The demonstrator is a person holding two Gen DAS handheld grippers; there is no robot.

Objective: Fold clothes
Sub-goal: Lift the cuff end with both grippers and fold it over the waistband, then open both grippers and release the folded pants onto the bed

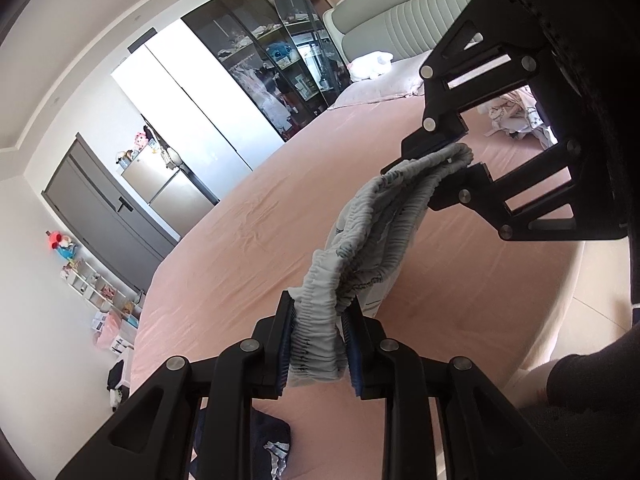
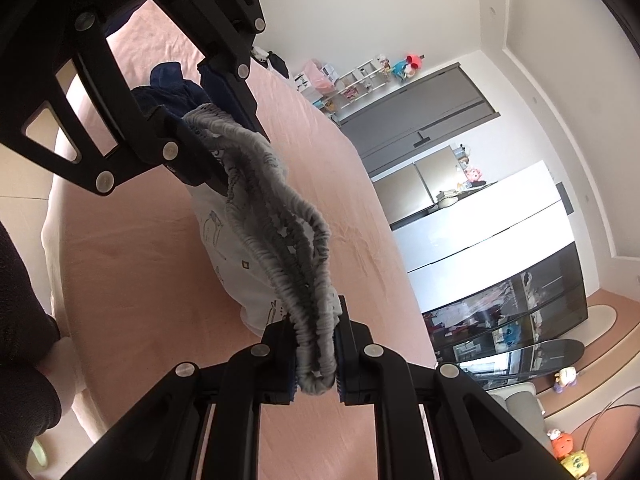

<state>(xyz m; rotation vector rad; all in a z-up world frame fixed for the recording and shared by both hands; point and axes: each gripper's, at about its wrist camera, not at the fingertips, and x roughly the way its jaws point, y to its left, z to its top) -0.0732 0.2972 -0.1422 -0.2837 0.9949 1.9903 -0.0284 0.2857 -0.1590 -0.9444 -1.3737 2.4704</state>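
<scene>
Both grippers clamp the grey waistband: left gripper [image 1: 318,346] at lower centre, right gripper [image 2: 316,354] likewise; the shorts [image 1: 368,240] hang mid-frame between them above the pink bed [image 1: 240,248].

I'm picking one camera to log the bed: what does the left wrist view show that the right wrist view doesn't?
Only the left wrist view shows the pale clothes pile and white plush on the bed. Only the right wrist view shows the garment's white printed body hanging down. Both show the grey elastic waistband stretched between the left gripper and right gripper above the pink bed.
</scene>
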